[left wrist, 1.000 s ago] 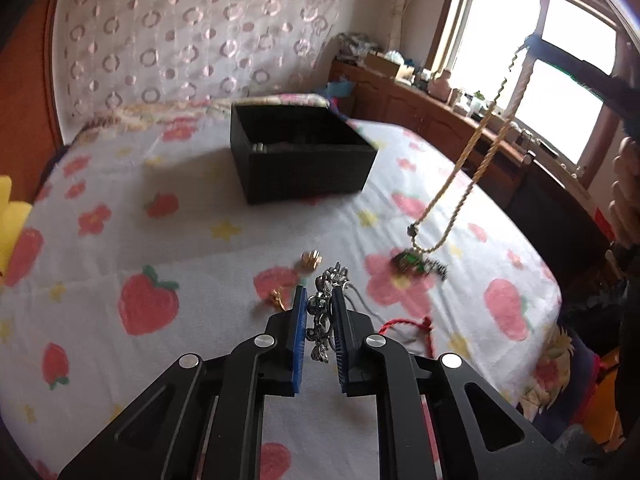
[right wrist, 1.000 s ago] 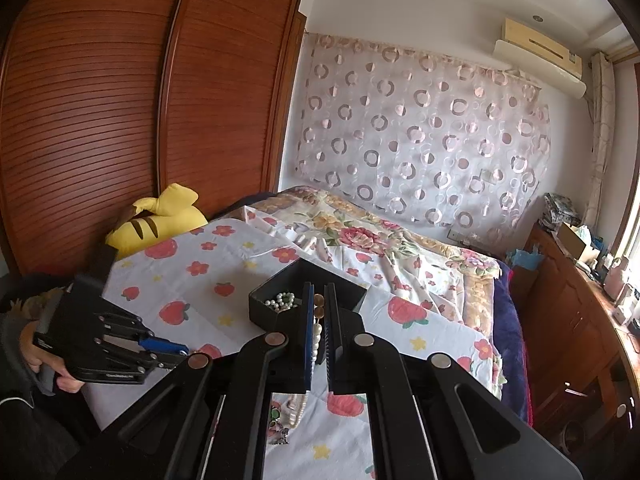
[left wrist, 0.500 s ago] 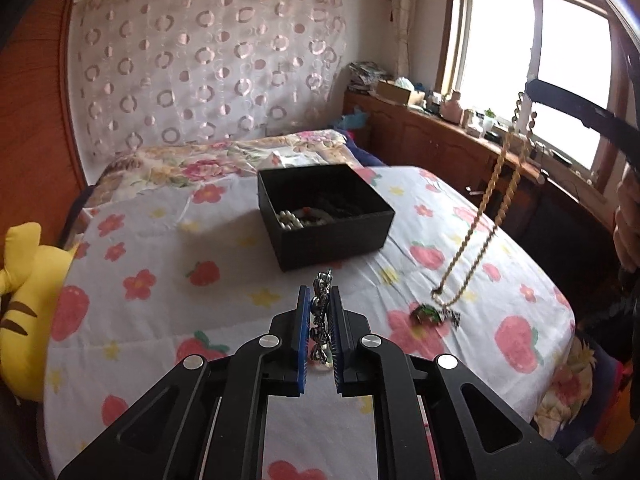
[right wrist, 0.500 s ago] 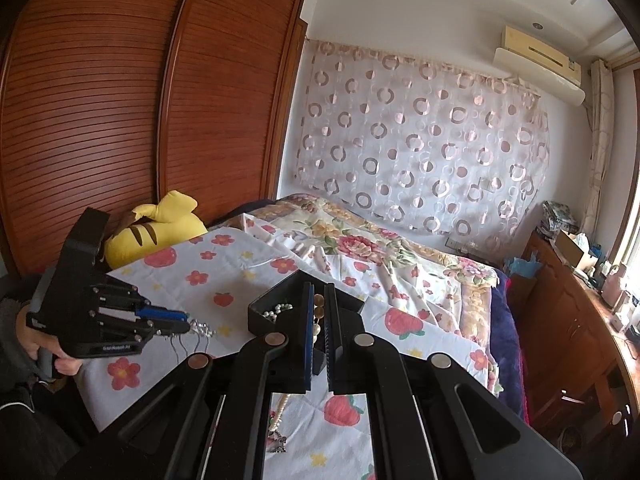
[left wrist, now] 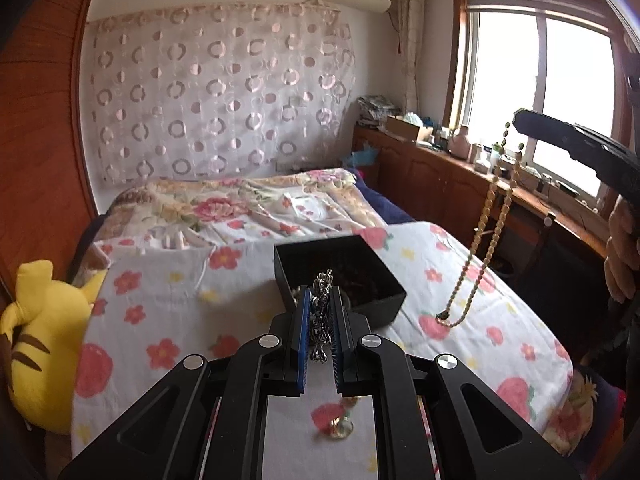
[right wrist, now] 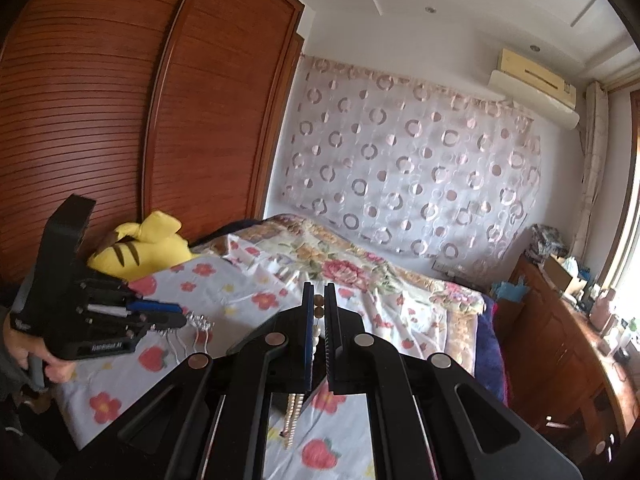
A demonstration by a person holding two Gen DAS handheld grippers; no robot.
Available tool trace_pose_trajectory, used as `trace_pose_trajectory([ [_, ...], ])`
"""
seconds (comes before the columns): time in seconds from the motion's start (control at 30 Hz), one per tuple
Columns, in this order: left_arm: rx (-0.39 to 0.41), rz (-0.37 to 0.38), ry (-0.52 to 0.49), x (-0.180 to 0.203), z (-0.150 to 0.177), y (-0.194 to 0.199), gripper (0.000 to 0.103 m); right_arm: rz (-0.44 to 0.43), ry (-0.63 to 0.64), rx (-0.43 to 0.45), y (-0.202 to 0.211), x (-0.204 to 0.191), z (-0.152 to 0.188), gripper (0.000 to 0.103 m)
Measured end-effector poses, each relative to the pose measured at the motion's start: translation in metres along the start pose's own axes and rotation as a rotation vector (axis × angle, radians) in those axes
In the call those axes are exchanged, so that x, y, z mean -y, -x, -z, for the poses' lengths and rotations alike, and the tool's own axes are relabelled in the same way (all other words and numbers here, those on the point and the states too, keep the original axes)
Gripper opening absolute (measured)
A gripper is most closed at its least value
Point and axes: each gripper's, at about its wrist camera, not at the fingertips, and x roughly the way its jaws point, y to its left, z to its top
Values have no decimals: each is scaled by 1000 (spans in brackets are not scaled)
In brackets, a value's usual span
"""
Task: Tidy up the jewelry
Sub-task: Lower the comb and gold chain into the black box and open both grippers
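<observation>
My left gripper (left wrist: pixel 320 294) is shut on a silver ornate necklace (left wrist: pixel 321 320), held in the air just in front of the black jewelry box (left wrist: pixel 340 276) on the bed. In the right wrist view the left gripper (right wrist: pixel 176 318) shows at the left with the silver piece (right wrist: pixel 198 326) dangling from it. My right gripper (right wrist: pixel 319 292) is shut on a beaded gold necklace (right wrist: pixel 293 416), which hangs below its fingers. In the left wrist view that gold necklace (left wrist: pixel 486 232) hangs from the right gripper (left wrist: pixel 520 118), to the right of the box.
A small gold piece (left wrist: pixel 340 426) lies on the strawberry-print sheet (left wrist: pixel 168 304) below my left gripper. A yellow plush toy (left wrist: pixel 44 344) sits at the bed's left edge. A wooden wardrobe (right wrist: pixel 120 120) stands left, a wooden cabinet (left wrist: pixel 440 176) under the window right.
Both grippers have risen with their necklaces. The gold necklace's pendant has lifted off the sheet. My left gripper has lifted away from the sheet, leaving the box lower in view behind its fingertips.
</observation>
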Motion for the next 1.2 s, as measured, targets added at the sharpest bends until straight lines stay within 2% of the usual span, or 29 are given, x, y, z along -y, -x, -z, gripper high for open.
trace_pose_trajectory([
  [0.23, 15, -7, 11, -5, -14, -8, 8, 10, -19, 14, -33, 11, -25, 6],
  [0.4, 14, -13, 29, -11, -17, -17, 8, 4, -39, -7, -66, 16, -27, 6],
  [0.57, 2, -22, 42, -16, -19, -28, 8, -27, -90, -86, -106, 17, -7, 6],
  [0.73, -9, -29, 56, -21, -24, -38, 8, -55, -147, -149, -129, 10, 24, 6],
  [1.07, -34, -47, 62, -22, -39, -65, 8, -79, -177, -247, -154, -3, 52, 7],
  [1.2, -48, -51, 57, -19, -41, -76, 8, -78, -179, -272, -156, 0, 65, 10],
])
